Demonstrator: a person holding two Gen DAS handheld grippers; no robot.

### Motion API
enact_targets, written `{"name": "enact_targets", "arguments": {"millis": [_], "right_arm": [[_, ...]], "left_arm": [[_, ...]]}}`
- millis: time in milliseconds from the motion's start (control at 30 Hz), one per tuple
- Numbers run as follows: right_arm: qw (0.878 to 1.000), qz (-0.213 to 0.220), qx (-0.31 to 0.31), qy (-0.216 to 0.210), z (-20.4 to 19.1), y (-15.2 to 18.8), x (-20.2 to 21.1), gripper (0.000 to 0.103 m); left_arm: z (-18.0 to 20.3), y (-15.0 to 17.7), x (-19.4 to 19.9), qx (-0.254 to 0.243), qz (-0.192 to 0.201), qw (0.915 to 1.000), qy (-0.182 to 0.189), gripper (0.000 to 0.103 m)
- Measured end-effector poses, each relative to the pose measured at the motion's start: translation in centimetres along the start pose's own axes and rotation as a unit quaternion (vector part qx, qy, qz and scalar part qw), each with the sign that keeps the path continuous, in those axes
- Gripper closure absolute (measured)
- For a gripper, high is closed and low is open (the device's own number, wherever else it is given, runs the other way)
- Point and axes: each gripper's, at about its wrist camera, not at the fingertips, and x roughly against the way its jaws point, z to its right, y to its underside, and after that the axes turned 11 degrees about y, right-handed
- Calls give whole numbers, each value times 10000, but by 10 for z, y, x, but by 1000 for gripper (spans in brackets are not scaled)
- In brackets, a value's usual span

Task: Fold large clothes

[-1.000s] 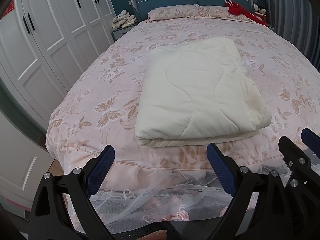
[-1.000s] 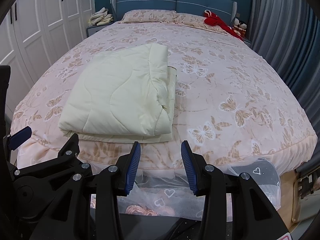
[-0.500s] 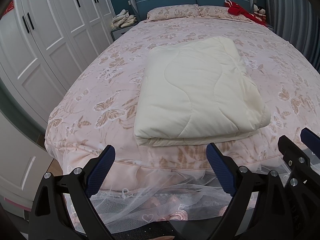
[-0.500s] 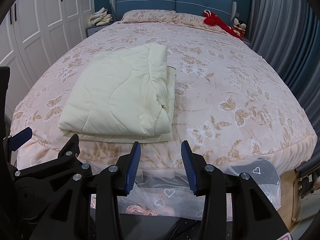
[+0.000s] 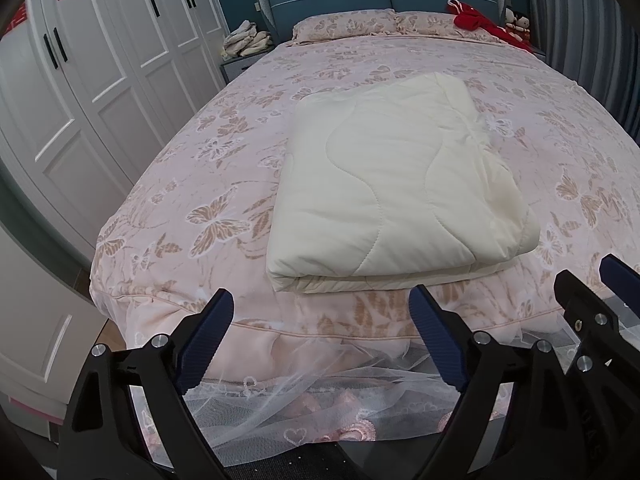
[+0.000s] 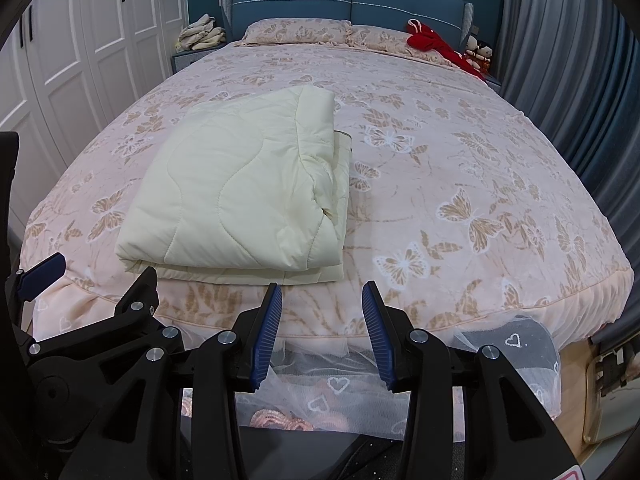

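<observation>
A cream quilted blanket (image 5: pixel 396 184) lies folded into a thick rectangle on the near half of the bed (image 5: pixel 188 184). In the right wrist view the blanket (image 6: pixel 248 192) sits left of centre, its layered edges facing right. My left gripper (image 5: pixel 320 294) hovers just short of the blanket's near edge, over the foot of the bed. Its jaws stand wide and are closing a little, with nothing between them. My right gripper (image 6: pixel 322 287) hangs beside it to the right, jaws partly open and empty, below the blanket's near right corner.
White wardrobe doors (image 5: pixel 100 80) line the left side and grey curtains (image 6: pixel 568 80) the right. A red garment (image 6: pixel 436 42) and pillows (image 6: pixel 296 32) lie by the blue headboard. Clothes are heaped on the nightstand (image 5: pixel 248 40). A lace bed skirt (image 5: pixel 288 392) hangs below the grippers.
The left gripper's jaws have narrowed slightly. Both hands and the blanket have stayed where they were.
</observation>
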Motion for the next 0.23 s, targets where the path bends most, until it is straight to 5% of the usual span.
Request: {"name": "enact_targets", "arguments": {"millis": [233], "right_arm": [[10000,20,4,10,0,0,0,61]], "left_arm": [[1,-1,1,-24,11,10000,5,19]]}}
